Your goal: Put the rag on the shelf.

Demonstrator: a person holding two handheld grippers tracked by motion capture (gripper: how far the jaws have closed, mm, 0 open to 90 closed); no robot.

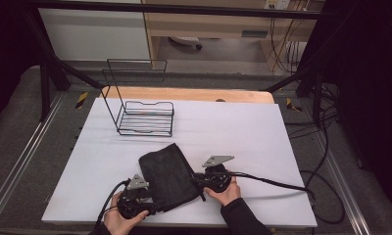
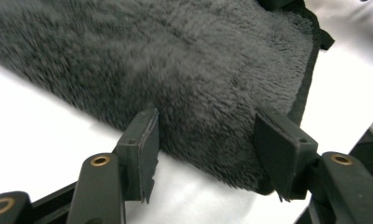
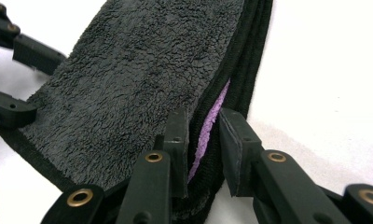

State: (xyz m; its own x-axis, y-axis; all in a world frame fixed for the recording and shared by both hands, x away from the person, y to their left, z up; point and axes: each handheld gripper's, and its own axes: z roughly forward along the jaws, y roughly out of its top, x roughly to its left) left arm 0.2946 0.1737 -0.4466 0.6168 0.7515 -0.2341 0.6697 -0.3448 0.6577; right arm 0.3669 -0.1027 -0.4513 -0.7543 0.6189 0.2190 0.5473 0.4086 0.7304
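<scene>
A black fluffy towel (image 1: 168,175) lies folded on the white table (image 1: 243,132) near its front edge. My left gripper (image 1: 152,204) is at the towel's near left corner. In the left gripper view it (image 2: 203,154) stands open, jaws wide apart on either side of the towel's edge (image 2: 184,79). My right gripper (image 1: 196,179) is at the towel's right side. In the right gripper view it (image 3: 203,140) is shut on the towel's stacked edge (image 3: 128,84), where a purple inner layer (image 3: 212,116) shows between the black layers.
A black wire rack (image 1: 146,117) stands at the table's back left. A wooden board (image 1: 184,94) runs along the far edge. The right gripper's cable (image 1: 277,183) trails off to the right over the table. Metal frame rails border both sides.
</scene>
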